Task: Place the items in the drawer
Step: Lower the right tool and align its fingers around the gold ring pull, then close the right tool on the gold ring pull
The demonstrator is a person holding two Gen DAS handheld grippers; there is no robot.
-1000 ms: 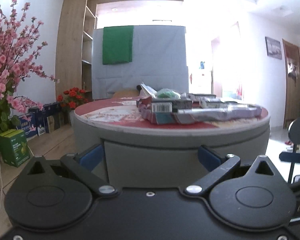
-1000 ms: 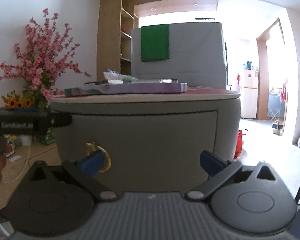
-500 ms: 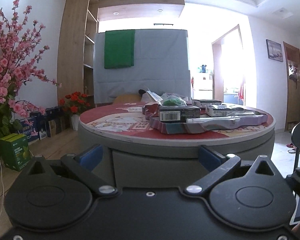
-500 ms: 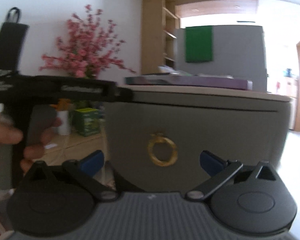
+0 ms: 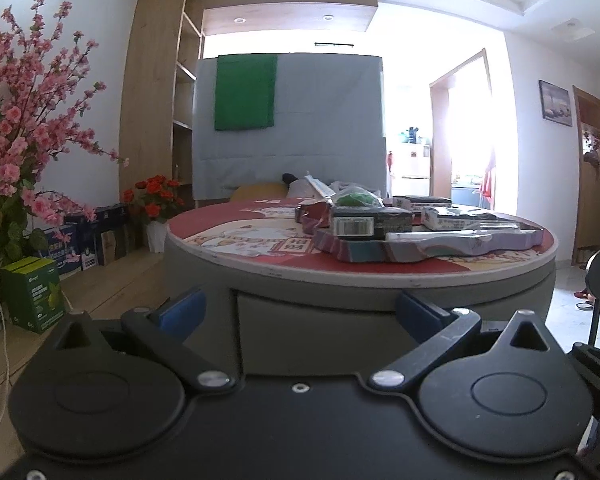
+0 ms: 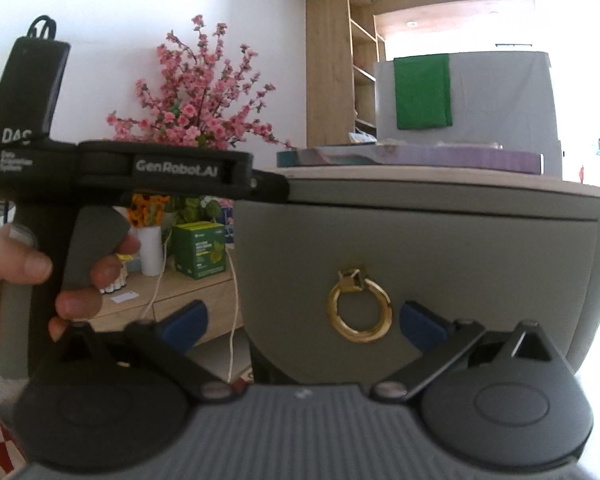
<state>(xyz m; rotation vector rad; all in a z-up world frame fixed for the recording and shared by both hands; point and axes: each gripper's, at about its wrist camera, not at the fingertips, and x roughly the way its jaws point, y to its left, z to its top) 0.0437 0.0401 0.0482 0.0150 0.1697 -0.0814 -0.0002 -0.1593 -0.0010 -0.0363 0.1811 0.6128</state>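
A round grey table (image 5: 340, 280) holds a purple tray (image 5: 420, 246) with several boxes and packets, among them a dark box (image 5: 370, 222) and a green bag (image 5: 354, 199). Its closed grey drawer front (image 6: 440, 264) carries a gold ring handle (image 6: 359, 306). My right gripper (image 6: 302, 318) is open and empty, low in front of the drawer, with the ring just left of its right finger. My left gripper (image 5: 298, 308) is open and empty, facing the table's side below the rim. The left gripper's body (image 6: 140, 168) shows in the right wrist view, held by a hand.
Pink blossom branches (image 5: 28, 120) and a green carton (image 5: 34, 300) stand on the floor at the left. Red flowers (image 5: 154, 196) and boxes line the wall. A grey screen with a green cloth (image 5: 246, 92) stands behind the table. A doorway (image 5: 464, 140) opens at the right.
My right gripper has swung left and the ring handle now sits between its fingers. My left gripper has risen, showing more of the tabletop.
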